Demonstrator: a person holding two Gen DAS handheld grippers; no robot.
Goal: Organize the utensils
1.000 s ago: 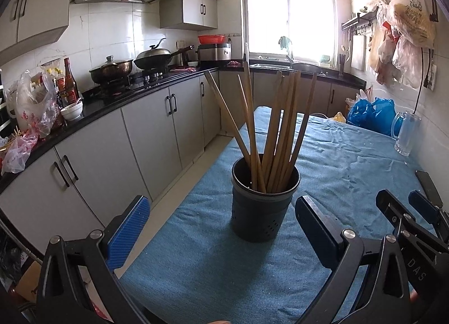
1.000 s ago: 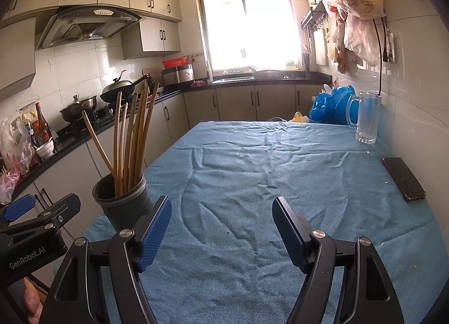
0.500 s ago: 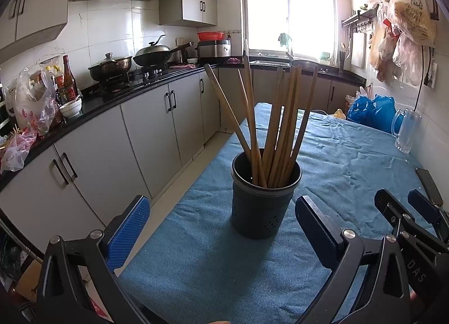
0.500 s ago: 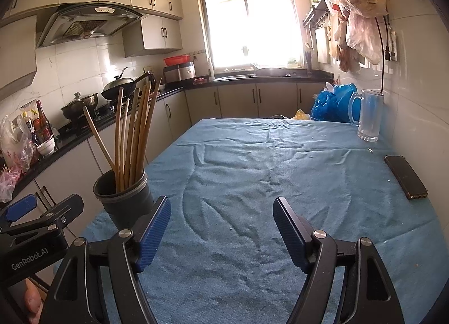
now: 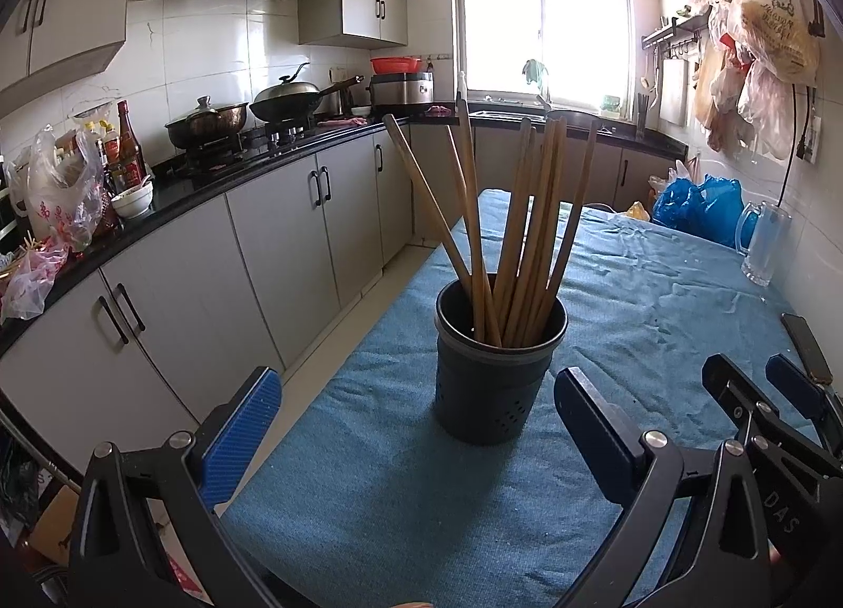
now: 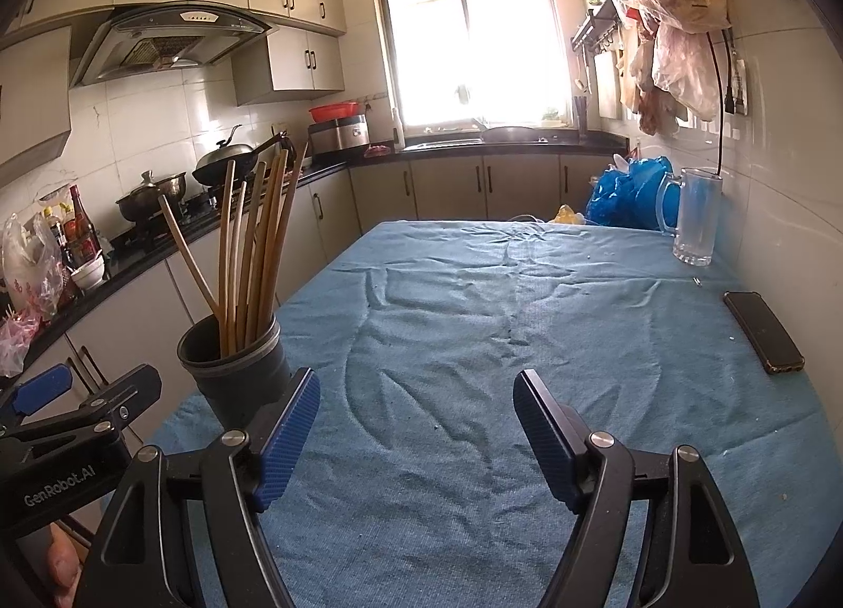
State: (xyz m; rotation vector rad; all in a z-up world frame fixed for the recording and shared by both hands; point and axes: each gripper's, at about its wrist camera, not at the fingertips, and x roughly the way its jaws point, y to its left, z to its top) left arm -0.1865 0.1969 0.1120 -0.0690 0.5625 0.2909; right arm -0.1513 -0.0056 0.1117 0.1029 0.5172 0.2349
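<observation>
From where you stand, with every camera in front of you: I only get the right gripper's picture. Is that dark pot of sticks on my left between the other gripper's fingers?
Observer: It is not gripped. In the left wrist view the utensil holder stands ahead of the left gripper, whose jaws are wide open and touch nothing.
Operator: How full is it?
Observer: About ten wooden chopsticks stand in it, fanned out; one leans far toward the counter side.
Operator: Does the pot have solid walls?
Observer: No, small holes pierce its lower wall, which the left wrist view shows.
Operator: Is my gripper visible to you?
Observer: Yes, the right gripper shows at that view's right edge, beside the phone.
</observation>
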